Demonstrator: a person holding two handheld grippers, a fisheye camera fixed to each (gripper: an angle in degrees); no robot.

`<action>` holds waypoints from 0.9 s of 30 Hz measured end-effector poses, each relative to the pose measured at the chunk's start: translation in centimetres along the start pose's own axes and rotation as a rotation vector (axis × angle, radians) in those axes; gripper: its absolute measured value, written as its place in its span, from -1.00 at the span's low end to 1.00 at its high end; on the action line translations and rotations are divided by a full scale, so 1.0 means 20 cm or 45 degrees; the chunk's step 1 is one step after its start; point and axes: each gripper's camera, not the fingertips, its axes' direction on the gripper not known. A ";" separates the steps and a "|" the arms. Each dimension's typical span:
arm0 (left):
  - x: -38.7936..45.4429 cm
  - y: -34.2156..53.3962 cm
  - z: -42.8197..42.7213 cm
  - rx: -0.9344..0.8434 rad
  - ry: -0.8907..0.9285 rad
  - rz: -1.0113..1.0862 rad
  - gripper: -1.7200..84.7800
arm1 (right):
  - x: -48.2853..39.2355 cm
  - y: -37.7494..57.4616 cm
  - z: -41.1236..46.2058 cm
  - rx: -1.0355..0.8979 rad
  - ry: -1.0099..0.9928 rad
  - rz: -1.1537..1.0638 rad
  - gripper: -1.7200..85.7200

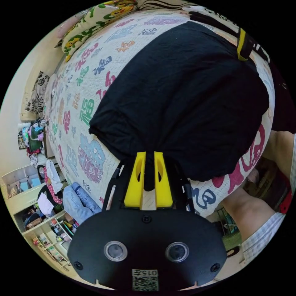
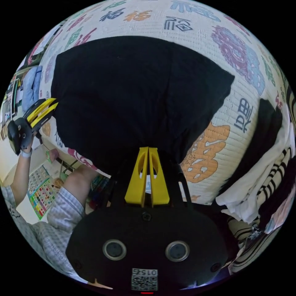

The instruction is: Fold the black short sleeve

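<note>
Black short sleeve (image 1: 185, 92) flat on the bed's quilt (image 1: 89, 92) — left hand-held gripper (image 1: 148, 157) and right hand-held gripper (image 2: 148, 151) both pinch its near hem. Risk: thin bite slips — fold skews.

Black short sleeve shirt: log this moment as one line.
garment: black short sleeve shirt lying on patterned quilted bedspread | left gripper: shut on shirt edge | right gripper: shut on shirt edge | stage: fold in progress
</note>
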 end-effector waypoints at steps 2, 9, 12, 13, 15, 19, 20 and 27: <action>-0.01 0.05 -0.04 0.073 -0.035 -0.079 -0.97 | -0.12 -0.06 -0.11 0.043 0.013 -0.085 -0.97; -0.10 0.32 0.03 0.050 -0.023 -0.322 -0.94 | -0.56 -0.42 -0.45 0.221 0.035 -0.393 -0.91; -0.13 0.45 0.12 -0.003 0.075 -0.486 -0.92 | -0.78 -0.62 -0.55 0.259 0.025 -0.534 -0.85; -0.16 0.51 0.16 -0.018 0.153 -0.588 -0.90 | -0.86 -0.70 -0.58 0.269 0.004 -0.568 -0.85; -0.22 0.62 0.23 0.007 0.359 -0.803 -0.88 | -0.96 -0.82 -0.61 0.271 -0.005 -0.606 -0.84; -0.27 0.89 0.47 0.078 0.810 -1.258 -0.78 | -1.15 -1.05 -0.64 0.205 0.067 -0.628 -0.78; -0.26 0.92 0.50 0.106 0.878 -1.298 -0.77 | -1.19 -1.09 -0.64 0.183 0.087 -0.621 -0.76; -0.19 1.07 0.76 0.344 1.224 -1.507 -0.77 | -1.36 -1.22 -0.58 -0.047 0.134 -0.700 -0.76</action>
